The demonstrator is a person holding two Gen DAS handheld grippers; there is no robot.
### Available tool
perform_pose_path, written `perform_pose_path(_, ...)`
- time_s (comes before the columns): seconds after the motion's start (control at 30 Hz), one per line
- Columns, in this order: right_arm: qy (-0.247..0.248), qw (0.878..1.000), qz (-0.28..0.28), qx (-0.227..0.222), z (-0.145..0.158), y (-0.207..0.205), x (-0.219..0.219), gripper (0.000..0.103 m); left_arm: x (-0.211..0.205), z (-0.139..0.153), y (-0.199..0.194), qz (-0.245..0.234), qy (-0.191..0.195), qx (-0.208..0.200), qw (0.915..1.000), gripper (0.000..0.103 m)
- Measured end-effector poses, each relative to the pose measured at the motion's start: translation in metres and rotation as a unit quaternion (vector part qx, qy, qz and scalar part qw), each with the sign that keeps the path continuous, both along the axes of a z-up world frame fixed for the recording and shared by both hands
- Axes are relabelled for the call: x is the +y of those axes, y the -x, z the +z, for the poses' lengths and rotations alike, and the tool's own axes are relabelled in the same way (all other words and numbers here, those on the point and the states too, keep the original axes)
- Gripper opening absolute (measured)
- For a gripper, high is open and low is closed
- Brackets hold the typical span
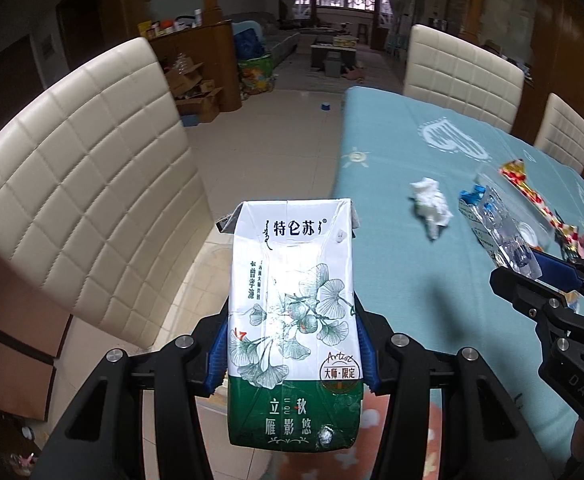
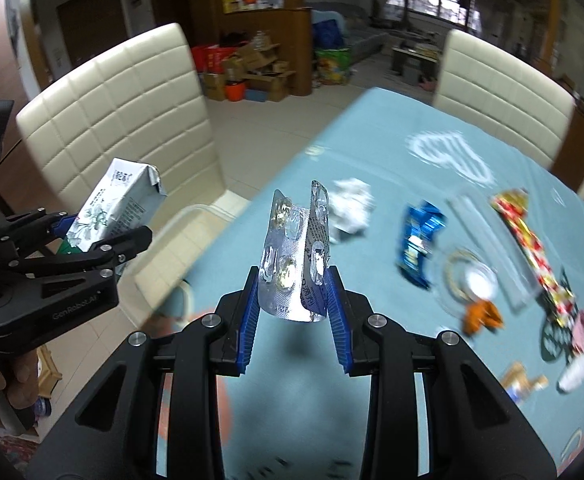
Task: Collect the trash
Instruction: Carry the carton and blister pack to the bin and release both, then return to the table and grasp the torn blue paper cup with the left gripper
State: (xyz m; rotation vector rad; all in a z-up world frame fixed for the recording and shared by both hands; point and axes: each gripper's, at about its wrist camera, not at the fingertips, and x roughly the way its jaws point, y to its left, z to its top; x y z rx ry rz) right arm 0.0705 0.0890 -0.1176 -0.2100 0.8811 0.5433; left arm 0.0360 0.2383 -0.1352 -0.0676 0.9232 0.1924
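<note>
My left gripper (image 1: 292,344) is shut on a white and green milk carton (image 1: 292,312) and holds it upright past the table's left edge; the carton also shows in the right wrist view (image 2: 116,204). My right gripper (image 2: 294,300) is shut on a bent silver pill blister pack (image 2: 292,252), held above the table; the pack also shows in the left wrist view (image 1: 512,240). On the blue tablecloth (image 2: 392,160) lie a crumpled white tissue (image 2: 350,204), a blue wrapper (image 2: 418,240), a red and yellow wrapper (image 2: 528,236) and a clear round lid (image 2: 470,280).
Cream padded chairs stand to the left (image 1: 80,184) and at the far side (image 1: 460,76). More small scraps (image 2: 572,352) lie at the table's right. Cardboard boxes (image 2: 260,68) and bags crowd the floor beyond.
</note>
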Motion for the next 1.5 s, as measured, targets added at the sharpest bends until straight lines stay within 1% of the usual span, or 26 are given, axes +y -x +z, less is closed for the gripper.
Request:
perform_pose_path(0.13, 0.000, 1.000, 0.020, -0.001, 0.000, -0.004, 0.029, 0.036, 0.021, 0.000, 0.001, 0.012, -0.008, -0.005, 0.9999, 0.050)
perform_pose_path(0.23, 0.001, 1.000, 0.031, -0.002, 0.000, -0.006, 0.045, 0.036, 0.033, 0.000, 0.000, 0.013, -0.002, -0.012, 0.9998, 0.050)
perform_pose_path(0.27, 0.002, 0.999, 0.033, -0.002, 0.000, -0.007, 0.049, 0.036, 0.035, 0.000, 0.000, 0.015, -0.003, -0.012, 0.9998, 0.052)
perform_pose_path(0.3, 0.003, 0.999, 0.033, -0.002, -0.001, -0.009, 0.053, 0.036, 0.039, 0.000, -0.001, 0.019, -0.001, -0.013, 0.9997, 0.060)
perform_pose_path(0.33, 0.005, 0.999, 0.034, -0.001, -0.002, -0.011, 0.057, 0.036, 0.043, 0.000, -0.002, 0.025, 0.005, -0.017, 0.9995, 0.066)
perform_pose_path(0.37, 0.007, 0.999, 0.034, 0.002, -0.004, -0.013, 0.060, 0.036, 0.046, 0.000, -0.002, 0.030, 0.007, -0.022, 0.9993, 0.075)
perform_pose_path(0.4, 0.008, 0.999, 0.034, 0.003, -0.005, -0.014, 0.062, 0.036, 0.050, 0.001, -0.002, 0.036, 0.007, -0.028, 0.9989, 0.080)
perform_pose_path(0.43, 0.009, 0.999, 0.034, 0.005, -0.006, -0.015, 0.065, 0.036, 0.052, 0.000, -0.002, 0.040, 0.006, -0.033, 0.9987, 0.081)
perform_pose_path(0.5, 0.012, 0.999, 0.037, 0.009, -0.009, -0.018, 0.070, 0.036, 0.057, -0.001, -0.003, 0.046, 0.003, -0.033, 0.9984, 0.081)
perform_pose_path(0.63, 0.018, 0.999, 0.048, 0.014, -0.012, -0.020, 0.080, 0.036, 0.077, -0.013, -0.005, 0.077, 0.007, -0.013, 0.9969, 0.081)
perform_pose_path(0.73, 0.021, 0.998, 0.061, 0.017, -0.016, -0.020, 0.089, 0.038, 0.087, -0.018, -0.002, 0.094, 0.009, -0.007, 0.9955, 0.081)
perform_pose_path(0.9, 0.024, 0.996, 0.083, 0.020, -0.019, -0.019, 0.105, 0.038, 0.095, -0.023, 0.007, 0.109, 0.009, -0.001, 0.9940, 0.081)
perform_pose_path(1.0, 0.020, 0.995, 0.092, 0.020, -0.018, -0.018, 0.112, 0.039, 0.099, -0.026, 0.011, 0.116, 0.008, 0.001, 0.9932, 0.081)
perform_pose_path(1.1, 0.019, 0.995, 0.099, 0.017, -0.018, -0.018, 0.116, 0.041, 0.102, -0.026, 0.016, 0.123, 0.017, -0.002, 0.9923, 0.081)
perform_pose_path(1.13, 0.020, 0.995, 0.099, 0.016, -0.018, -0.018, 0.118, 0.042, 0.103, -0.026, 0.017, 0.125, 0.018, -0.004, 0.9920, 0.081)
perform_pose_path(1.2, 0.014, 0.995, 0.093, 0.018, -0.018, -0.019, 0.117, 0.067, 0.105, -0.025, 0.018, 0.128, 0.021, -0.006, 0.9915, 0.081)
perform_pose_path(1.27, 0.006, 0.996, 0.084, 0.012, -0.016, -0.019, 0.113, 0.068, 0.106, -0.025, 0.019, 0.130, 0.026, -0.007, 0.9912, 0.081)
perform_pose_path(1.33, 0.014, 0.996, 0.083, 0.008, -0.017, -0.019, 0.113, 0.068, 0.106, -0.025, 0.018, 0.129, 0.030, -0.005, 0.9911, 0.081)
perform_pose_path(1.5, 0.014, 0.997, 0.068, 0.016, -0.019, -0.019, 0.099, 0.068, 0.097, -0.023, 0.015, 0.119, 0.027, -0.005, 0.9925, 0.081)
